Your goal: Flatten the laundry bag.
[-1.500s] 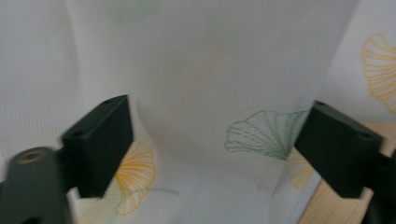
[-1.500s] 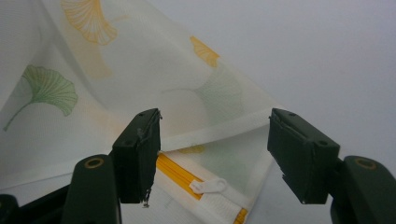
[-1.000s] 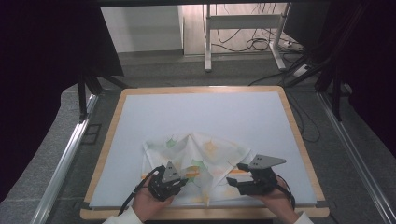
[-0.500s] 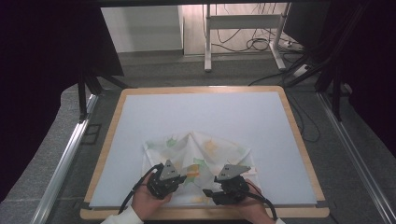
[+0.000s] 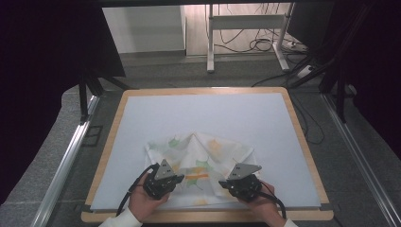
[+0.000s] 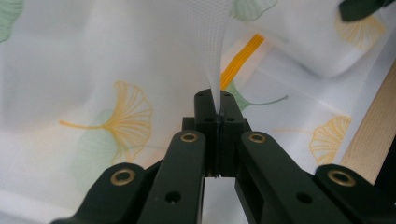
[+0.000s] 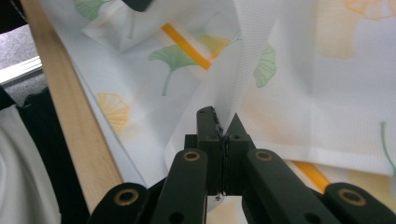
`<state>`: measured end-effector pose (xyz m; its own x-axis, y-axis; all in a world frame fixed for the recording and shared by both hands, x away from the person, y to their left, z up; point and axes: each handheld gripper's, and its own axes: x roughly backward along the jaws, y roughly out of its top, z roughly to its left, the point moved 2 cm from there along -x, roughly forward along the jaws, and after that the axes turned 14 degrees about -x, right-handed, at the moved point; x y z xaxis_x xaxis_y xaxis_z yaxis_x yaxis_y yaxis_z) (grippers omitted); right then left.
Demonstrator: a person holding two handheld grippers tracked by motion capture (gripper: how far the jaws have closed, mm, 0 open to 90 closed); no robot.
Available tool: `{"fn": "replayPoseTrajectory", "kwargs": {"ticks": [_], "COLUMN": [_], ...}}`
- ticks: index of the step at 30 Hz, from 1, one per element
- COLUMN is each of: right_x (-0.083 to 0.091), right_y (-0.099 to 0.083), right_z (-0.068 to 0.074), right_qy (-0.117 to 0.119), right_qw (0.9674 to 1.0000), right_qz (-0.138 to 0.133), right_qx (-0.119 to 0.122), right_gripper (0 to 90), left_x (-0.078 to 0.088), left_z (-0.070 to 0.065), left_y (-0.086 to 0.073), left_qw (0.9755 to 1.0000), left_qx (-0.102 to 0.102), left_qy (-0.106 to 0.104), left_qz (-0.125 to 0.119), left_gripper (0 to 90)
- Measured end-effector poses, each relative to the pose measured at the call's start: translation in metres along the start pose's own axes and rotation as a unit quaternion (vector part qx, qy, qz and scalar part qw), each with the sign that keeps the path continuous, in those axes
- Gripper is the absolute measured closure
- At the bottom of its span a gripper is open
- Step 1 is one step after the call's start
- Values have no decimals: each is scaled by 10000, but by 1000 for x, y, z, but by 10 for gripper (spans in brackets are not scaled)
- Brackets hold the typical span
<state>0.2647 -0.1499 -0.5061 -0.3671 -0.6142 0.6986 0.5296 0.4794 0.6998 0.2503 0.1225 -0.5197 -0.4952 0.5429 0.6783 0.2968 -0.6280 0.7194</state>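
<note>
no writing or brand mark to read anywhere, just ginkgo leaves in green and yellow and an orange stripe printed on your white cloth (image 5: 201, 158), which lies crumpled in the lower middle of the high view on the pale table (image 5: 213, 116). your left gripper (image 5: 176, 181) sits at the cloth's lower left, jaws pressed together on a raised fold (the left gripper view has the fabric rising straight out between the tips). your right gripper (image 5: 227, 183), lower right of the cloth, has slid in leftward from the bare mat onto the fabric since a second ago, and its jaws have just been closing; they now pinch a fold of cloth too.
</note>
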Motion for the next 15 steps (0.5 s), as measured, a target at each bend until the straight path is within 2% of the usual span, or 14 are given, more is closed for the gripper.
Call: {"fn": "replayPoseTrajectory", "kwargs": {"ticks": [8,11,14,15], "right_x": [26,36,42,43], "right_y": [-2,-6,-11,-13], "right_z": [-23,-32,-35,-36], "right_qy": [-507,-545,-548,-557], "right_qw": [9986,9984,9984,9983], "right_qz": [-139,-159,-149,-137], "right_qx": [90,44,36,54], "right_gripper": [883,884,883,883], "left_x": [14,18,18,18], "left_z": [8,9,7,3], "left_y": [-6,-7,-8,-8], "left_qw": [9999,9999,9999,9999], "left_qx": [40,47,-35,-120], "left_qy": [45,-11,-57,-91], "left_qz": [-86,-131,-92,-23], "left_gripper": [900,900,900,900]}}
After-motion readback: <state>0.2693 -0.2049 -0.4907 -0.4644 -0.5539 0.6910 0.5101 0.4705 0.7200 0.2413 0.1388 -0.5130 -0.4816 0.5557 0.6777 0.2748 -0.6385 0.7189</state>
